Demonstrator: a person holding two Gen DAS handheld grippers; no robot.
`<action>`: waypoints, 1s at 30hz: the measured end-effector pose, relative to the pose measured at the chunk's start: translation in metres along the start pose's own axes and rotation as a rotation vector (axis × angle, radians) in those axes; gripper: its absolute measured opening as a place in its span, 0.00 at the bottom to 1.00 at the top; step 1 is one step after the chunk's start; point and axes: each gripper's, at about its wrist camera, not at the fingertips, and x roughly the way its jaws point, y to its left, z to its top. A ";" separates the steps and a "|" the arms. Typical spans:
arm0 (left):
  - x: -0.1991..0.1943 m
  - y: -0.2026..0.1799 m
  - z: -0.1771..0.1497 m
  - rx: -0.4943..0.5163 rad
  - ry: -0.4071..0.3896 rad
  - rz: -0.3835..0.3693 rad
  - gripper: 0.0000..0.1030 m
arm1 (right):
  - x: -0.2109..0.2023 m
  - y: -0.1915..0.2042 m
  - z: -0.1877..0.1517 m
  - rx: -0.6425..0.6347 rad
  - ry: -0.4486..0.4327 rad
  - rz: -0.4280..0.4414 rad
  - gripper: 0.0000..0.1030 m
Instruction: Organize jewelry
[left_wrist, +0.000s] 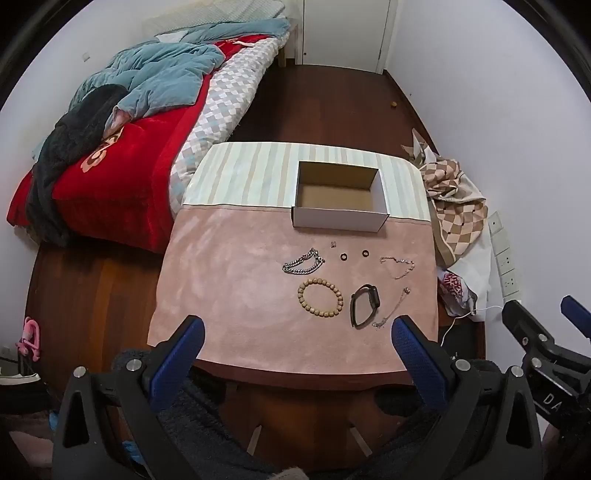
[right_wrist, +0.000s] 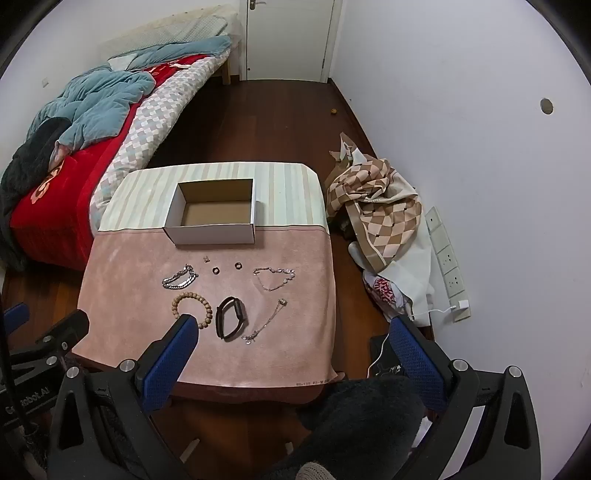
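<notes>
I'm in a bedroom at home: an unmade bed with a red blanket and blue quilt beside my bench, dark wood floor, white door, wall sockets, crumpled checked cloth in the corner.

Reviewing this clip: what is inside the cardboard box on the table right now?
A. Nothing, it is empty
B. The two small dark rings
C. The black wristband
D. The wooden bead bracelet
A. The box shows only its bare brown floor, while the bead bracelet, black wristband and two rings all lie on the pink cloth in front of it.
</notes>
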 end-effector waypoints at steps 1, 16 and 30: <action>0.000 0.000 0.000 0.001 0.001 0.005 1.00 | 0.000 0.000 0.000 -0.001 0.002 -0.006 1.00; -0.010 0.004 0.003 -0.004 -0.015 -0.006 1.00 | -0.002 0.003 -0.002 0.006 -0.008 -0.007 1.00; -0.016 0.005 -0.001 -0.003 -0.035 -0.005 1.00 | -0.008 0.000 -0.001 0.006 -0.018 0.000 1.00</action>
